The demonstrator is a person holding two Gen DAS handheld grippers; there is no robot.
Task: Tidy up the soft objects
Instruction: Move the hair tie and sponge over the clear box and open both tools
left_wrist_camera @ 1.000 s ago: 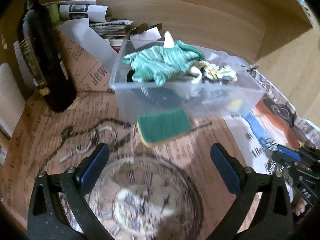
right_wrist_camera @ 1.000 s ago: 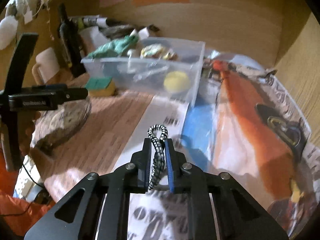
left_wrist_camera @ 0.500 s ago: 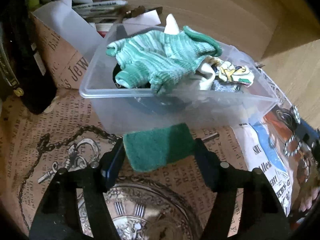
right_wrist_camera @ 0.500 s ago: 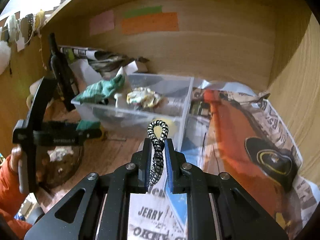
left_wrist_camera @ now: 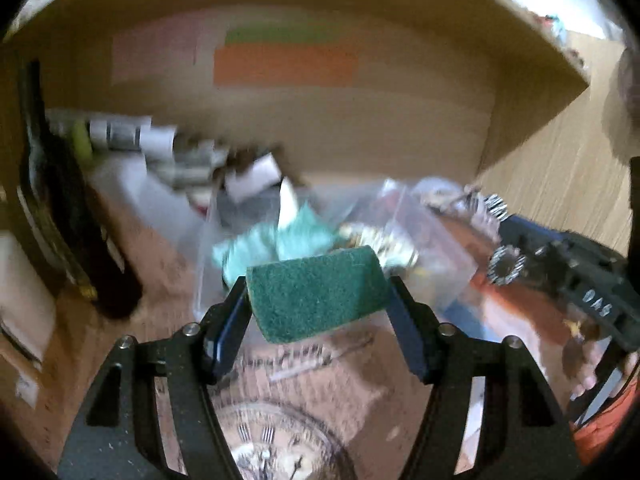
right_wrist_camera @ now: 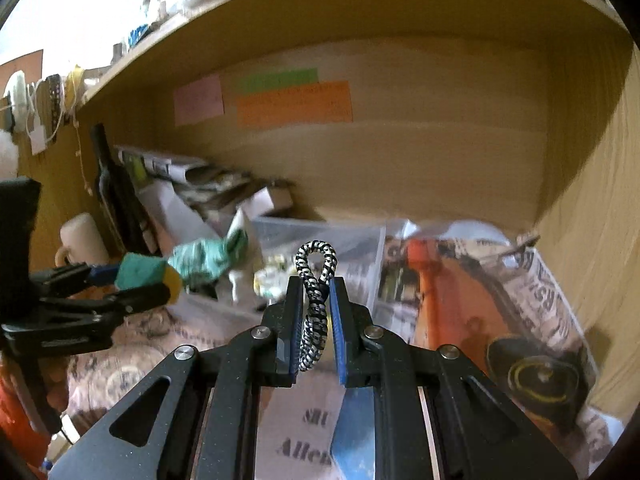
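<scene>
The green scouring sponge (left_wrist_camera: 318, 292), which a second earlier had lain on the clock-printed paper just in front of the clear plastic bin (left_wrist_camera: 432, 256), was now off the surface, pinched by its two ends between the blue pads of the left gripper (left_wrist_camera: 318, 308) and raised to about the height of the bin's near rim. Half a second earlier the jaws had only just closed around it on the paper, so the pick appeared complete and the sponge looked ready to be carried over the rim and dropped among the soft things already in the bin, the teal knitted glove (left_wrist_camera: 256, 248) among them. The left gripper was tipped upward, looking toward the shelf's back wall and the orange note (left_wrist_camera: 284, 66), and the blurred background suggested it was in motion. In the right wrist view, the right gripper (right_wrist_camera: 316, 316) was pressed tight on a black-and-white braided cord (right_wrist_camera: 315, 280), whose loop stood up above the fingertips. It was also lifted, facing the bin (right_wrist_camera: 320, 236) from the front right, with the left gripper (right_wrist_camera: 132, 284) and its sponge (right_wrist_camera: 140, 274) at the bin's left front corner. Both items had yet to go in.
</scene>
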